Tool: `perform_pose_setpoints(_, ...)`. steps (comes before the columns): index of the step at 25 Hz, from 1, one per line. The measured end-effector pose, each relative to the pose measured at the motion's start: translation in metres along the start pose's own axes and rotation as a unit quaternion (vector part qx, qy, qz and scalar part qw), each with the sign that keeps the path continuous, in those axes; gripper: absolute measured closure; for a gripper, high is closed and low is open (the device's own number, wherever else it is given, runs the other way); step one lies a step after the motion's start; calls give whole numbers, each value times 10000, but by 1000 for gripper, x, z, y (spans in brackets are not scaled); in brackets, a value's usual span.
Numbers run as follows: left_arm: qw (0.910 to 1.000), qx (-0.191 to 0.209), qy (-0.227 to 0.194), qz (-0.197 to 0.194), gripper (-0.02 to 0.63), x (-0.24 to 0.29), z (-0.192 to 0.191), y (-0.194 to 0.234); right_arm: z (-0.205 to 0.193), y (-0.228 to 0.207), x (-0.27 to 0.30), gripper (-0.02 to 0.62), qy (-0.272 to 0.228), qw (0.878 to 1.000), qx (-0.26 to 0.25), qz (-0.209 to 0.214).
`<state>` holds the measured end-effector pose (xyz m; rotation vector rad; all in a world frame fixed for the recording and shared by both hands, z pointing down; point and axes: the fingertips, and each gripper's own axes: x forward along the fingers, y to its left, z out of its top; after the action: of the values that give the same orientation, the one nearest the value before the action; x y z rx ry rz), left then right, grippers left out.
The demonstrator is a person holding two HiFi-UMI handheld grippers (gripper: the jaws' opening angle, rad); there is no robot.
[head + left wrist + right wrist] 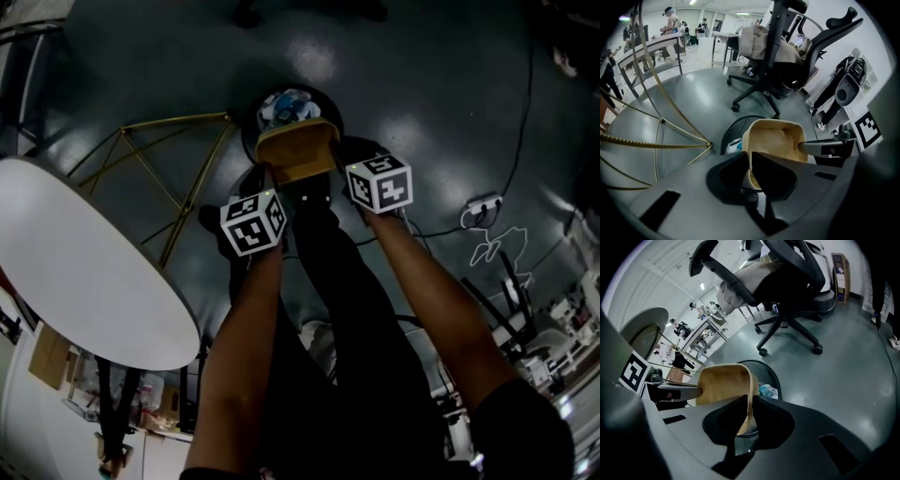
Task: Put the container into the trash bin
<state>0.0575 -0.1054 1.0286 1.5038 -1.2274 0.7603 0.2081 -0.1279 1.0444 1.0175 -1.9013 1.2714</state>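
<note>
A tan open container [298, 150] hangs over a round black trash bin [330, 101] that has blue and white rubbish inside. My left gripper [268, 183] is shut on the container's left wall, and the thin wall shows pinched between its jaws [751, 159]. My right gripper [349, 167] is shut on the opposite wall [751, 408]. In the left gripper view the container [776, 140] covers most of the bin [733, 126]. The right gripper view shows the container [723, 380] beside the bin's mesh rim [772, 369].
A white oval table [75, 262] on gold wire legs [169, 159] stands to the left. A black office chair [773, 51] stands beyond the bin on the grey floor. A power strip with cables [483, 206] lies to the right. The person's legs are below the grippers.
</note>
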Motion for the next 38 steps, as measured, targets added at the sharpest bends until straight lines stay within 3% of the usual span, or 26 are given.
perform_pose_setpoints(4,10000,19,-6,40,538,13,-4,7,-4,0,11,535,91,9999,-127,-46)
perform_pose_setpoints(20,9988,384,290,-16,528,48,-11,18,-17,-14,38,534,178,9992,-276,-210)
perform_pose_setpoints(25,9983,518,260,45,483,46,-7,19,-14,-11,37,534,205,9988,-336,-286)
perform_pose_setpoints(32,9985,512,206,62,483,34,-13,14,-11,-16,21,526,94,9984,-347,-427)
perform_pose_setpoints(38,9975,622,340,-45,495,10,-27,-4,-4,9,-2,526,-14,9987,-422,-274)
